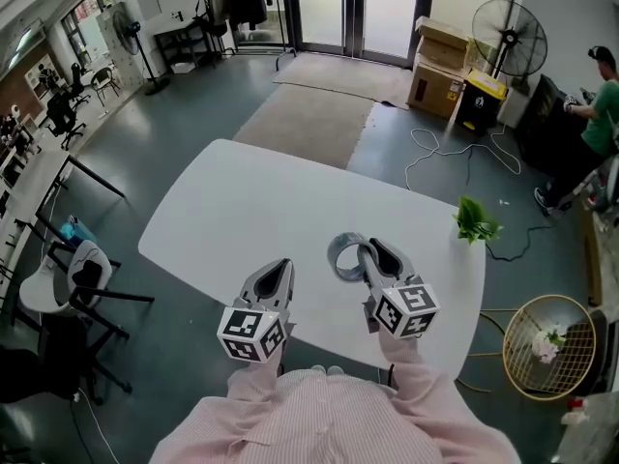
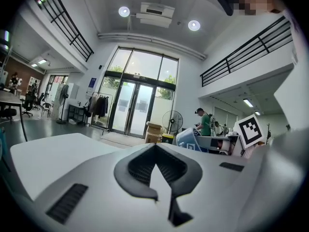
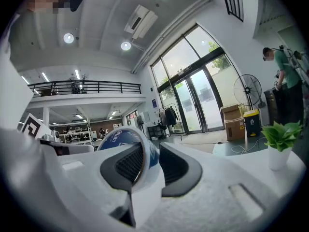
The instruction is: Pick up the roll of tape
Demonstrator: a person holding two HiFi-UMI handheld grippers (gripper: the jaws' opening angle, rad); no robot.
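While the right tongs (image 1: 375,255) are clamped on the roll of tape (image 1: 344,257) over the worktop's (image 1: 242,211) near edge, the left tongs (image 1: 275,267) are pinched together, empty.

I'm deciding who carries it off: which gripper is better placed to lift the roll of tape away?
Right. The right gripper already has its jaws clamped on the wall of the roll of tape. The left gripper is shut, empty, and off to the side of it.
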